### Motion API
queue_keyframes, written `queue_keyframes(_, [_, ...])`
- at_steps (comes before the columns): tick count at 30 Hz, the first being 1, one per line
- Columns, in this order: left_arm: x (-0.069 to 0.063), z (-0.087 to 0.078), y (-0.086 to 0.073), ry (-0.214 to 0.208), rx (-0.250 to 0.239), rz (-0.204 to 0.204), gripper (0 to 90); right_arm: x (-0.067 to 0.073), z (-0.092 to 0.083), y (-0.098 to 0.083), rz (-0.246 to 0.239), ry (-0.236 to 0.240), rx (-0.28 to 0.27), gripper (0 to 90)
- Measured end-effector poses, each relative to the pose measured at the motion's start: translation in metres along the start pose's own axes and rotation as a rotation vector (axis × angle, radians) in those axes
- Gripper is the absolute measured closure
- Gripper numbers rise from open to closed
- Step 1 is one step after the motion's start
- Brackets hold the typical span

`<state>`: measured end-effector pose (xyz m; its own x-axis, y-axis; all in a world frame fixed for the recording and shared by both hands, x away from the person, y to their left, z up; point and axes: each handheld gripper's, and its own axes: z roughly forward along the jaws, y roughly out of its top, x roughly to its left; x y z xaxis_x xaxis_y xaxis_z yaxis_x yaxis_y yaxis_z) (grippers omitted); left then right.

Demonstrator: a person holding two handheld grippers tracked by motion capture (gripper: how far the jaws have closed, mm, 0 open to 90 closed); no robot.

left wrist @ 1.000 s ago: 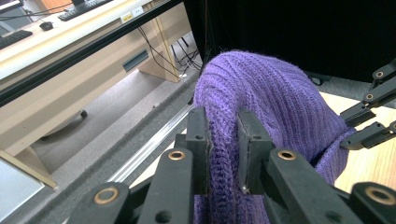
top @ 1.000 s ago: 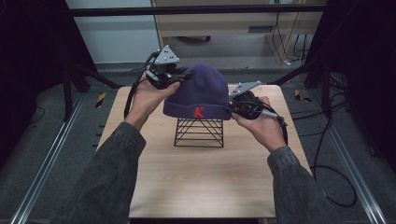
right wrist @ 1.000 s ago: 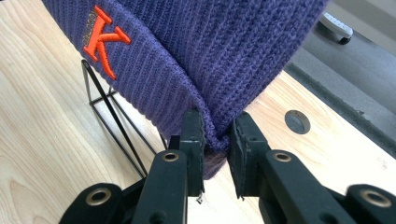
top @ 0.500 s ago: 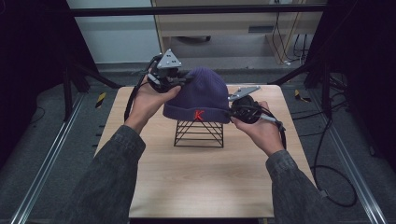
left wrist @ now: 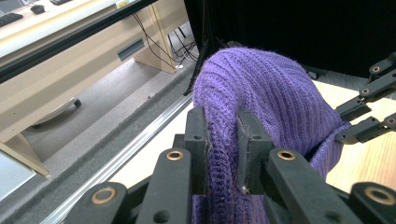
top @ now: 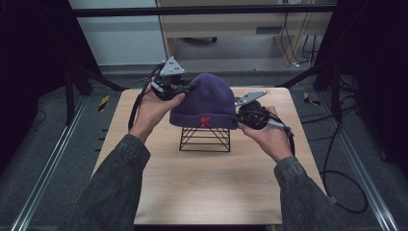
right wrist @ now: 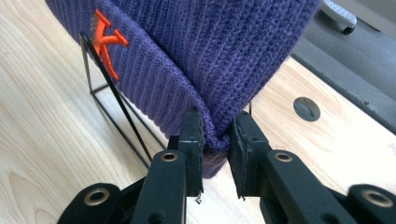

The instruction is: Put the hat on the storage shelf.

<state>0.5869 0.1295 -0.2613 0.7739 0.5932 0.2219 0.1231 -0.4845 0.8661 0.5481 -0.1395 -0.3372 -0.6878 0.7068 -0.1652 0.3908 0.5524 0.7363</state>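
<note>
A purple knit beanie [top: 207,100] with a red letter K on its cuff sits over a black wire stand [top: 205,139] in the middle of the wooden table [top: 207,187]. My left gripper [top: 185,88] is at the hat's upper left side, shut on a fold of the purple knit [left wrist: 223,140]. My right gripper [top: 239,119] is at the hat's right lower edge, shut on the folded cuff [right wrist: 215,135]. In the left gripper view the right gripper's jaws [left wrist: 359,122] reach the hat from the far side. The red K [right wrist: 108,43] and a wire of the stand [right wrist: 116,102] show in the right gripper view.
The table stands between metal rails on a grey floor. A pale cabinet [top: 231,24] with cables is behind the table. Cables trail from both grippers over the table's right and left sides. A round hole [right wrist: 307,108] is in the tabletop near the hat.
My left gripper and the top of the hat have shifted slightly; the right hand keeps its hold on the cuff. Little else differs.
</note>
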Motion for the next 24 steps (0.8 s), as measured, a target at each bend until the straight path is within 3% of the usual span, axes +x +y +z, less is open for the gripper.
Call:
queue_keyframes(12, [-0.007,0.005,-0.009,-0.009,0.008,0.008,75.9,0.001,0.009,-0.011,0.024,0.01,0.014,74.9])
queue_keyframes(15, [-0.008,0.004,-0.014,-0.02,0.009,0.001,75.8,0.004,0.013,-0.015,0.024,0.017,0.019,74.6])
queue_keyframes(17, [-0.012,0.002,-0.018,-0.012,0.017,0.025,75.7,0.005,0.017,-0.018,0.026,0.018,0.024,74.2])
queue_keyframes(20, [-0.013,0.002,-0.022,-0.011,0.021,0.028,75.7,0.007,0.02,-0.02,0.032,0.024,0.029,74.2])
queue_keyframes(24, [-0.012,0.004,-0.036,-0.012,0.037,0.01,75.8,0.01,0.027,-0.025,0.028,0.036,0.046,74.2])
